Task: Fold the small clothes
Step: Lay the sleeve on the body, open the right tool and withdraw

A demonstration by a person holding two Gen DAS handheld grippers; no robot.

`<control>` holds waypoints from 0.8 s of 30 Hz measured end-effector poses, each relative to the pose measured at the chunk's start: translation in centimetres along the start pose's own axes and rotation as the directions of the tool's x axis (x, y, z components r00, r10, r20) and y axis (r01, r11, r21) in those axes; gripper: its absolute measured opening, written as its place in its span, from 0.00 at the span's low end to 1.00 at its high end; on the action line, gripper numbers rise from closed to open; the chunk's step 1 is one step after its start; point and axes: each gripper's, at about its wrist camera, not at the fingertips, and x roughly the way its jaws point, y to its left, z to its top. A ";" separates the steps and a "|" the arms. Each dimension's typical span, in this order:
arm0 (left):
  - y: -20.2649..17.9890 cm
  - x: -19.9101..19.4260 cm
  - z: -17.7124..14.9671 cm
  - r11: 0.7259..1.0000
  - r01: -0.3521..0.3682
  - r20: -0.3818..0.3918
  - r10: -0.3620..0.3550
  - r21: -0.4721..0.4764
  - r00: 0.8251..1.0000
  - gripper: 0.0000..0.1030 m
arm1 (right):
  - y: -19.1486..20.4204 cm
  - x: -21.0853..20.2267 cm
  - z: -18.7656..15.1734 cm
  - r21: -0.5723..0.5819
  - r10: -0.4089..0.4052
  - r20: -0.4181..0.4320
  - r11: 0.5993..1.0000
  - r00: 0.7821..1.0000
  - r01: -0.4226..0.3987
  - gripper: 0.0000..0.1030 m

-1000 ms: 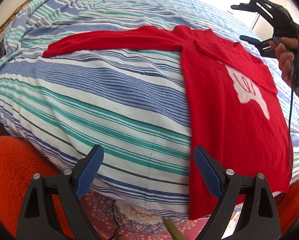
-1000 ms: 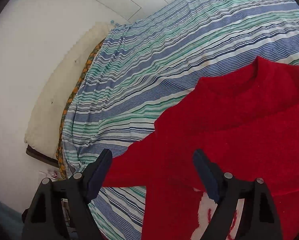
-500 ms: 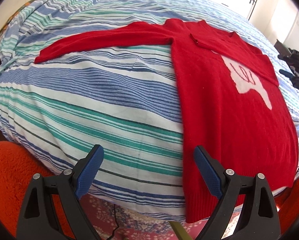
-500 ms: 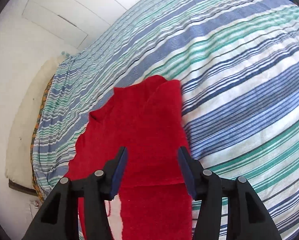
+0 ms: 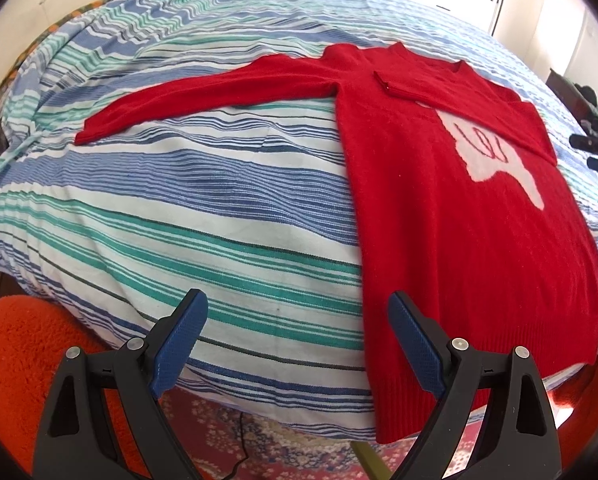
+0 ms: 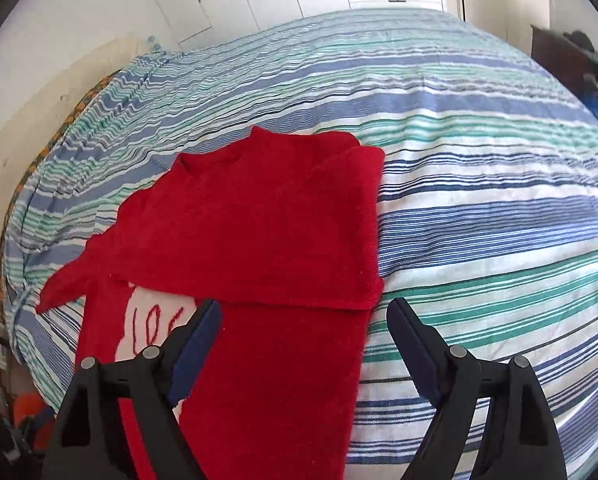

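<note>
Bedspread [image 5: 203, 216] of blue, green and white stripes bears a red knitted sweater [image 5: 451, 208], one sleeve folded across, while left gripper [image 5: 295, 340] and right gripper [image 6: 303, 344], its jaws just reopened, hover over it spread wide and empty.

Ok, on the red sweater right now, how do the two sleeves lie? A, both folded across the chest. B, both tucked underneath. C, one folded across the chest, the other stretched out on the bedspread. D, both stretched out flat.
C: one sleeve lies folded over the red sweater, the other sleeve reaches out across the striped bedspread.
</note>
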 end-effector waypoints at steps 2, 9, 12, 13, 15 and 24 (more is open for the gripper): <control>-0.2 -0.1 0.0 1.000 0.011 0.000 -0.011 0.002 1.000 0.90 | 1.2 -1.7 -2.2 -0.103 -0.134 0.033 0.985 0.990 0.137 0.88; -1.6 -0.4 -0.3 0.998 -0.004 0.018 0.003 0.063 1.000 0.90 | 0.8 -7.2 -10.1 -0.015 -0.288 0.109 0.956 0.951 0.291 0.88; -1.9 -0.5 -0.4 0.997 -0.024 0.026 0.022 0.076 0.999 0.90 | 2.1 -9.0 -13.4 0.034 -0.319 0.115 0.948 0.941 0.318 0.88; -1.8 -0.5 -0.4 0.997 -0.029 0.025 0.027 0.073 0.999 0.90 | 2.8 -9.0 -14.0 0.013 -0.321 0.107 0.947 0.941 0.322 0.88; -1.6 -0.4 -0.4 0.998 -0.026 0.015 0.026 0.057 1.000 0.90 | 4.1 -9.1 -14.6 -0.062 -0.332 0.105 0.939 0.937 0.339 0.88; -1.2 -0.2 -0.5 0.998 -0.057 0.007 0.057 0.034 0.998 0.90 | 6.2 -10.3 -15.2 -0.155 -0.359 0.188 0.908 0.914 0.389 0.88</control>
